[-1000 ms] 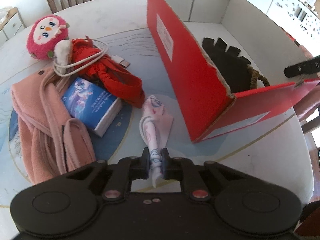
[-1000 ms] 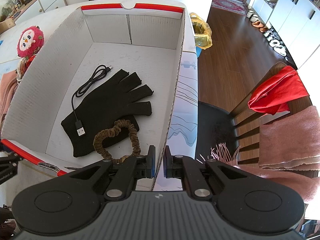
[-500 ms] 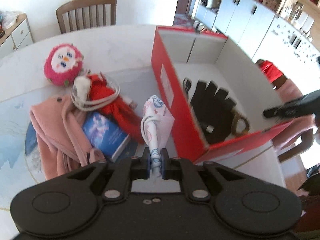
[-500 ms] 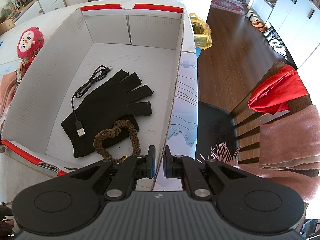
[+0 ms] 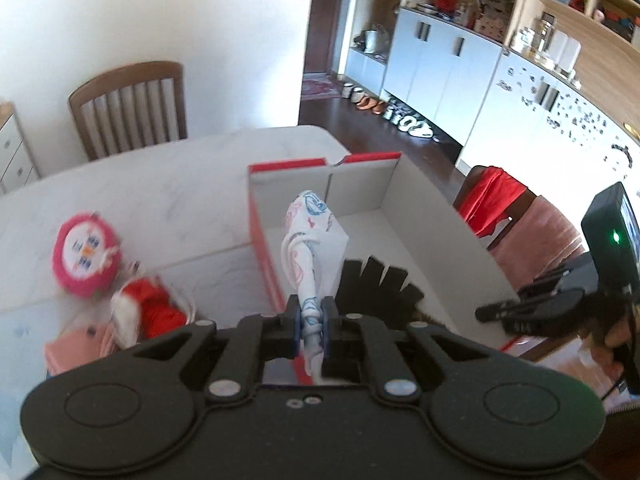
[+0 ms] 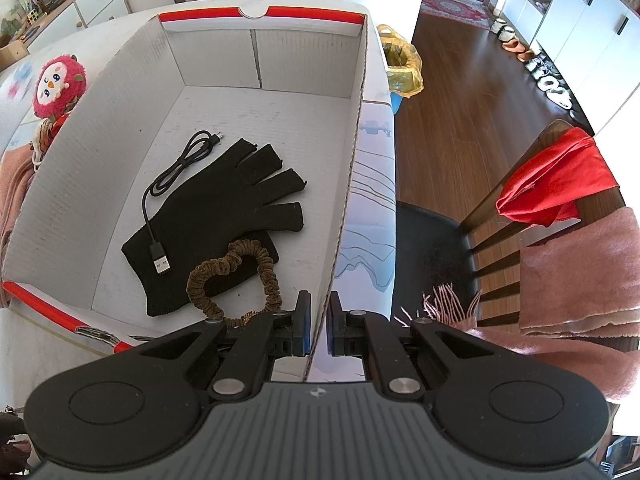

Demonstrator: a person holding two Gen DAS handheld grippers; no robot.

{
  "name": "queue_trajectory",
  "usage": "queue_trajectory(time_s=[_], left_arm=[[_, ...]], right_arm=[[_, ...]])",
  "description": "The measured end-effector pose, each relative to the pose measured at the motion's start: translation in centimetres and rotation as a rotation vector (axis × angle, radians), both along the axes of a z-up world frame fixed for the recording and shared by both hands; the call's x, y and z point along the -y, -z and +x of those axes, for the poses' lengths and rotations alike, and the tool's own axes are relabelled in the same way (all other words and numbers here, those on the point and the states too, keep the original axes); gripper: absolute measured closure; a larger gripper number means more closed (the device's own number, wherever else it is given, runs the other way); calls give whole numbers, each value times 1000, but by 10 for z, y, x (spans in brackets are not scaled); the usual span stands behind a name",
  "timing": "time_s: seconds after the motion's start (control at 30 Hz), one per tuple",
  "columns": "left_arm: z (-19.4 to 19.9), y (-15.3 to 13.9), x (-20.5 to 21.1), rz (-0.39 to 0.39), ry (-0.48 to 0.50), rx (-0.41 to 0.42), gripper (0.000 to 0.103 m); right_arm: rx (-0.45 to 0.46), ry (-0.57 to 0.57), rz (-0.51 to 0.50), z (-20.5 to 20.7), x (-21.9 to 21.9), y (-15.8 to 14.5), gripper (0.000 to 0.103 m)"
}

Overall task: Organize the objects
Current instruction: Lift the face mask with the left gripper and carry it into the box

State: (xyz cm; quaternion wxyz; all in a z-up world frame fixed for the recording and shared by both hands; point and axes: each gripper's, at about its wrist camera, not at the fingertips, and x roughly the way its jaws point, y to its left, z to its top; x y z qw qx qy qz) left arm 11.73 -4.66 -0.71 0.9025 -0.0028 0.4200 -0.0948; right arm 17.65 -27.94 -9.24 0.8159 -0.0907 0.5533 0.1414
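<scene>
Left tool (image 5: pixel 311 316) pinching cloth (image 5: pixel 310 240), right tool (image 6: pixel 318 320) straddling box wall (image 6: pixel 344 216)

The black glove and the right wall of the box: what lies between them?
In the right wrist view, only bare white box floor lies between the black glove and the right wall.

red box (image 6: pixel 256 14), black glove (image 6: pixel 224 216), brown scrunchie (image 6: pixel 240 276)

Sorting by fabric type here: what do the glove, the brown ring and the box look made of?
Black glove: matte knit, probably wool or acrylic. Brown ring: ruched fabric scrunchie, slight sheen. Box: corrugated cardboard; the cut rim shows fluting, white inside, red outside.
</scene>
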Motion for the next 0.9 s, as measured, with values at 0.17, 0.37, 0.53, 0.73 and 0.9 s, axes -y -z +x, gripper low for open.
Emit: queue_trajectory(time_s=[0.17,0.37,0.53,0.73,0.9], left_arm=[[28,8,26,44,63,-15,94],[60,23,53,88,121,-42,94],[85,35,70,151,157,-57,94],[116,56,82,167,175,-121,94],[131,82,88,191,173,-182,93]], right_arm=[[0,1,0,0,0,0,96],[-2,3,3,1,0,0,96],[-1,0,1,1,0,1,96],[-2,0,1,1,-1,2,96],[-6,3,4,2,-2,2,96]])
